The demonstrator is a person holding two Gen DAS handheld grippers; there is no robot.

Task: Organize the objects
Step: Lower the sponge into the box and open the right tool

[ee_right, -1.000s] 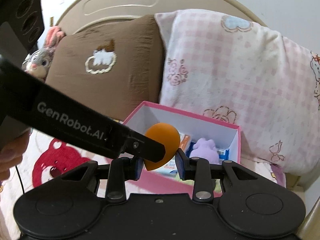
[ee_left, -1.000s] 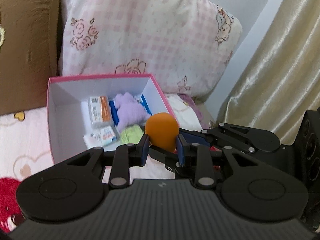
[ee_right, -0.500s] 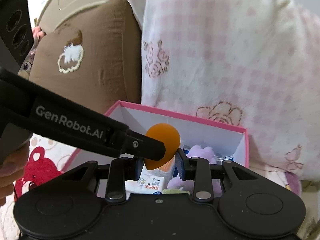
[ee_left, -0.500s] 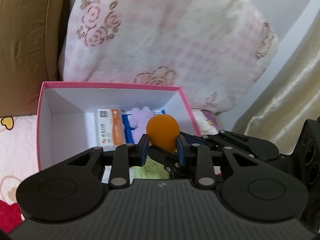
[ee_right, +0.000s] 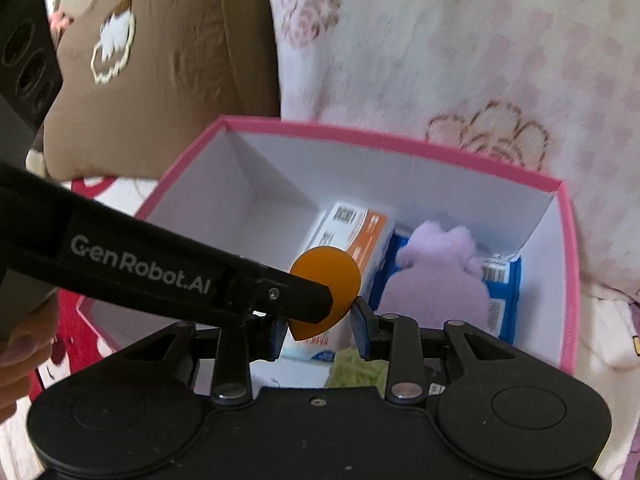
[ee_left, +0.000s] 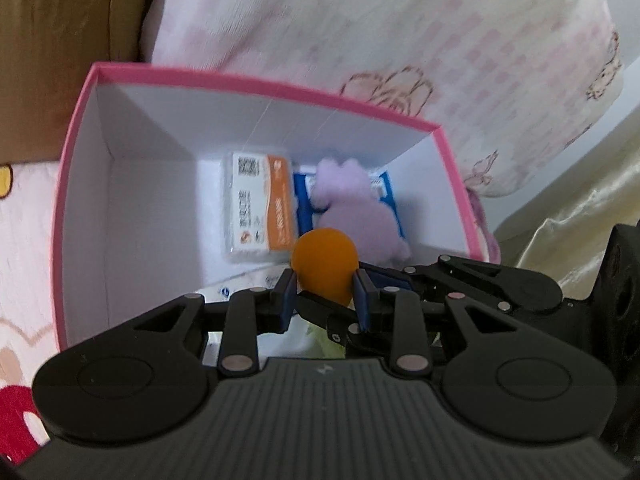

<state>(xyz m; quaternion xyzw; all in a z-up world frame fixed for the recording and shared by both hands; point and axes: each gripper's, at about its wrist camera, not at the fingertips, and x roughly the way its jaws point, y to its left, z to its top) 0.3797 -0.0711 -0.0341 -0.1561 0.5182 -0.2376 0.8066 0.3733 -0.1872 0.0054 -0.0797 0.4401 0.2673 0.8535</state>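
Both grippers clamp one orange sponge (ee_left: 324, 266) above a pink-rimmed box (ee_left: 256, 82): the left gripper (ee_left: 325, 294) pinches its round end, the right gripper (ee_right: 320, 322) its pointed tip. Held over the box's near side, the sponge hangs clear of the walls. Inside, an orange-and-white carton (ee_left: 258, 210) lies mid-floor, a lilac plush (ee_left: 356, 212) on a blue packet (ee_right: 502, 300) to the right, green fluff (ee_right: 360, 368) by the near wall. Left of the carton the floor lies bare. A pink pillow (ee_left: 400, 28) presses the far rim.
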